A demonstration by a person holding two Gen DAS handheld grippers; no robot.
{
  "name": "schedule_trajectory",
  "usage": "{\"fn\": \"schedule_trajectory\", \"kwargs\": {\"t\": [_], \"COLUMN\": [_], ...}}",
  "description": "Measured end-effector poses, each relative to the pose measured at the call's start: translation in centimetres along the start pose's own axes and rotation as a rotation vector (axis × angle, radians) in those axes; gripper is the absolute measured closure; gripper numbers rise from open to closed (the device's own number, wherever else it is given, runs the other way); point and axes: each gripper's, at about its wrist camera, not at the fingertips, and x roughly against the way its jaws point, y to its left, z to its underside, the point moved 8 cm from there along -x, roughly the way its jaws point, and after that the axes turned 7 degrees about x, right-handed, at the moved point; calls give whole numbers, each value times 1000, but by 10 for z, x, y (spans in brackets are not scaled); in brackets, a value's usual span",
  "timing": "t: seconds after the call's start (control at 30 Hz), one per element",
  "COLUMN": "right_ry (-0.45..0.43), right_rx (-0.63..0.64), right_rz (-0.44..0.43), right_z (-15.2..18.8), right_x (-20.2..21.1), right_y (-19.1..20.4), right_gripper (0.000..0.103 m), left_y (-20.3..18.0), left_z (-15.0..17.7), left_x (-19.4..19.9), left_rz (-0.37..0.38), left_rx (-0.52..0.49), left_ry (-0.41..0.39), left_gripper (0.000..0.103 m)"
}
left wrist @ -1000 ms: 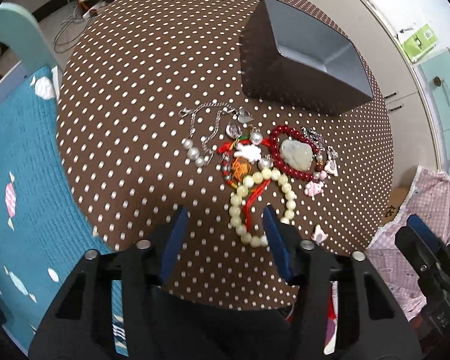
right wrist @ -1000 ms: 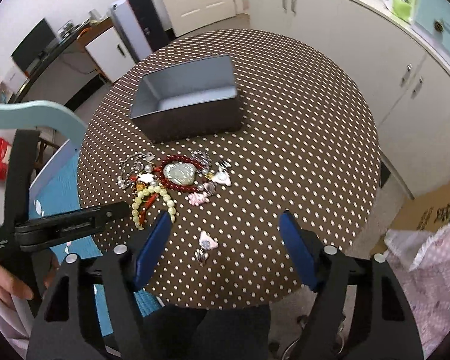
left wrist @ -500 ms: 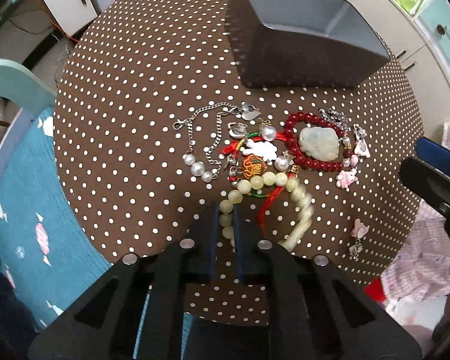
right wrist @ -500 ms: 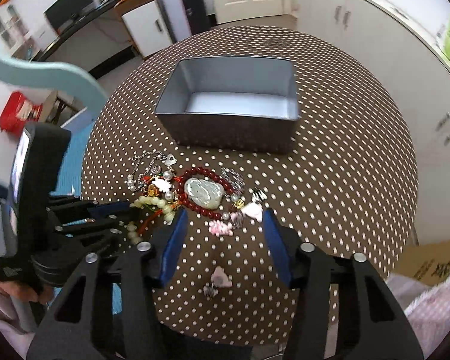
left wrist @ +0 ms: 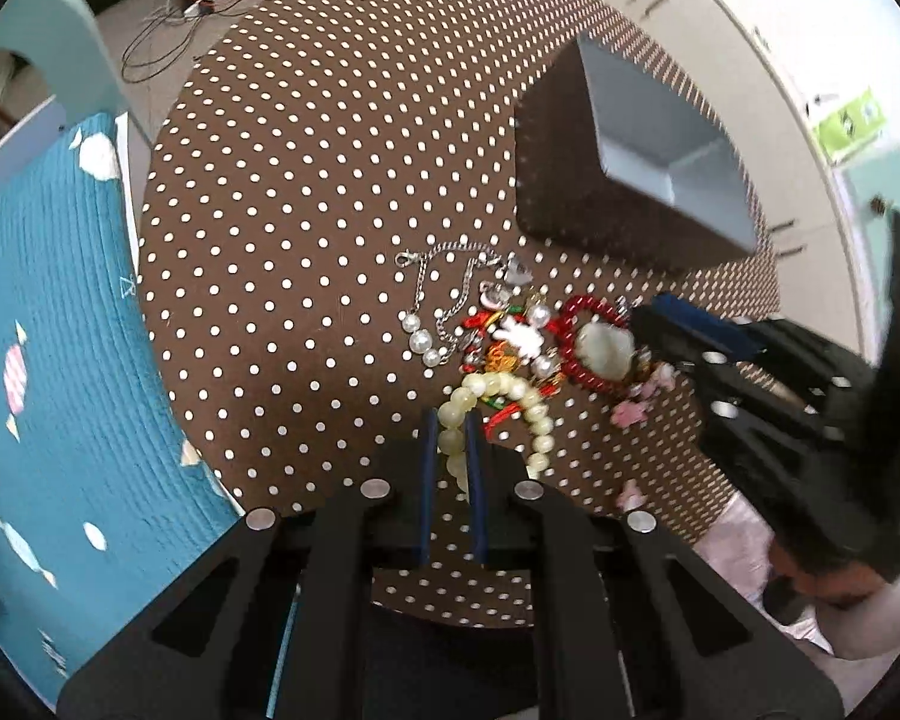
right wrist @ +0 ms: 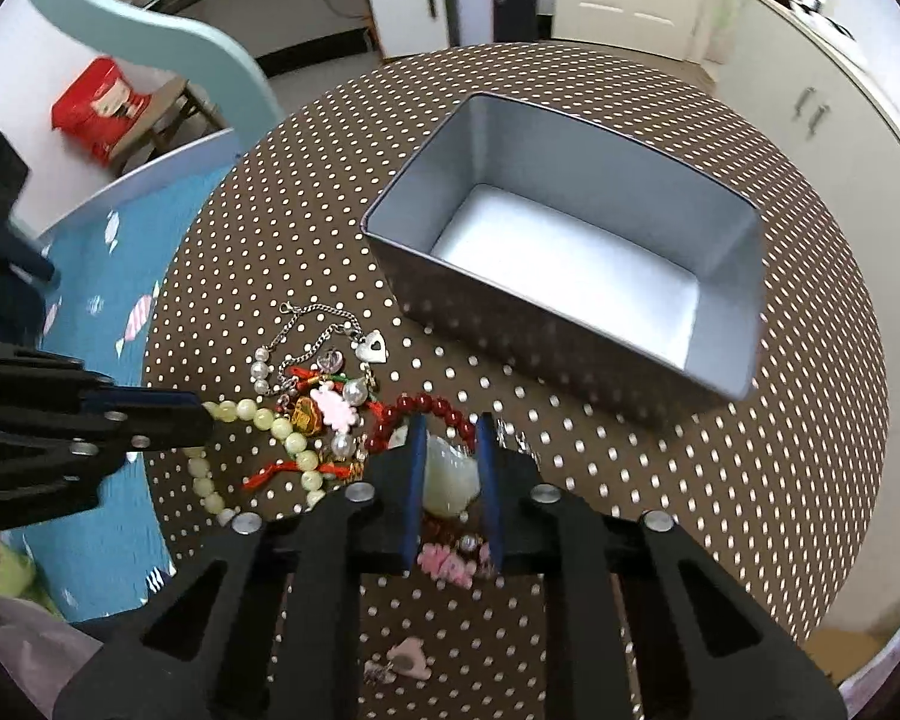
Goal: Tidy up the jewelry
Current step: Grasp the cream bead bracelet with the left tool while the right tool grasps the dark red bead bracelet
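In the left wrist view, the left gripper [left wrist: 450,426] is seen at lower centre, its fingers closed on the pale bead bracelet [left wrist: 498,396] lying on the dotted desk [left wrist: 306,192]. In the right wrist view, the right gripper [right wrist: 450,438] is closed around the jade pendant [right wrist: 450,474] at centre, below the metal tin [right wrist: 570,252].

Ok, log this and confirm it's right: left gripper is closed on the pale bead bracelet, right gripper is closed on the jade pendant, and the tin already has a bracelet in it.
One thing is wrong: the tin holds nothing; the right wrist view shows its bare silver floor. The rest stands: the left gripper is closed on the pale bead bracelet, and the right gripper on the jade pendant.
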Motion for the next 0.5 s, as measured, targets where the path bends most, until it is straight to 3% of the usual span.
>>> {"fn": "schedule_trajectory", "kwargs": {"t": [0.2, 0.5], "right_ry": [53, 96], "right_rx": [105, 161], "right_rz": [-19, -56], "right_z": [-5, 0], "right_x": [-19, -31], "right_y": [4, 3], "right_gripper": [90, 90], "left_y": [0, 3], "left_z": [3, 7], "left_x": [25, 26], "left_rz": [37, 44], "left_rx": [70, 161], "left_ry": [-37, -44], "left_gripper": [94, 94]}}
